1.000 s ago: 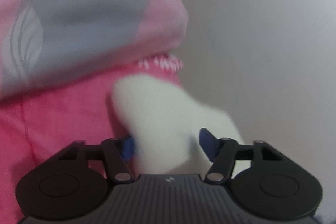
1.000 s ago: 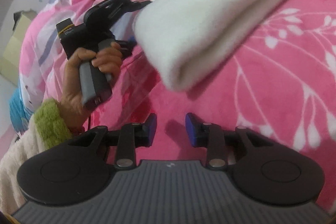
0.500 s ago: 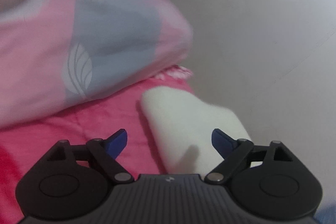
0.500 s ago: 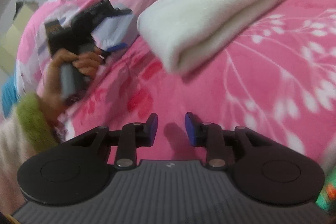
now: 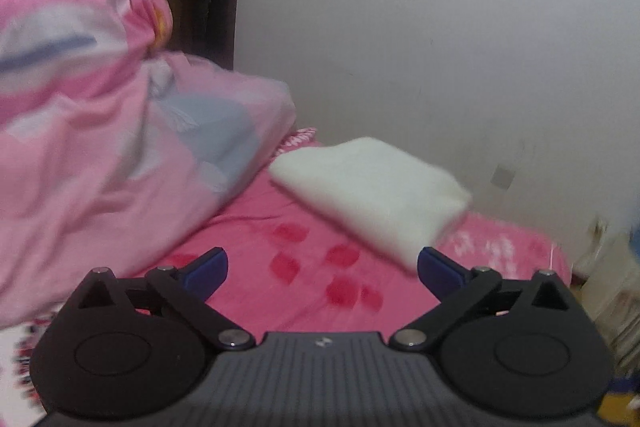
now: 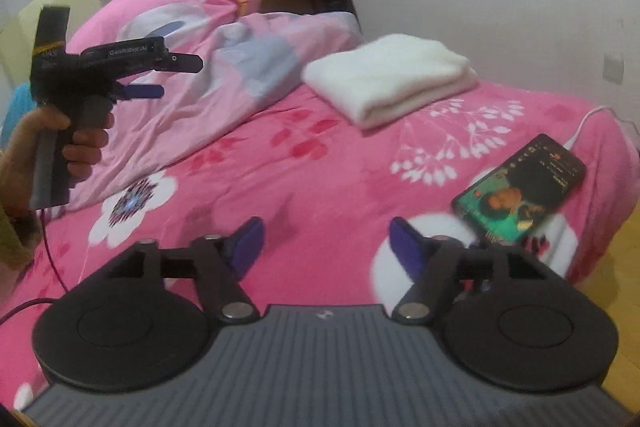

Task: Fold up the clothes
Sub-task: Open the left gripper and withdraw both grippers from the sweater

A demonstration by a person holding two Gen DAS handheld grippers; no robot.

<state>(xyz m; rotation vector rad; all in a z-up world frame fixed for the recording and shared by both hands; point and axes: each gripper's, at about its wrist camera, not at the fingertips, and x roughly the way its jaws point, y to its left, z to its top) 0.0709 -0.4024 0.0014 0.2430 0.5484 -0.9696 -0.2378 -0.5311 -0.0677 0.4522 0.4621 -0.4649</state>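
Folded white garment (image 6: 390,77) lies on the pink flowered bed (image 6: 320,183), near the wall and just beside a rumpled pink quilt (image 6: 224,67). Left gripper (image 5: 322,267), held in a hand (image 6: 76,143) at the left of the right wrist view, has its jaws wide apart after just opening, nothing between them. Right gripper (image 6: 326,243) has also just been opening; its jaws stand apart and empty above the bedcover. A lit phone (image 6: 520,191) rests on the bed's right side, well apart from the garment.
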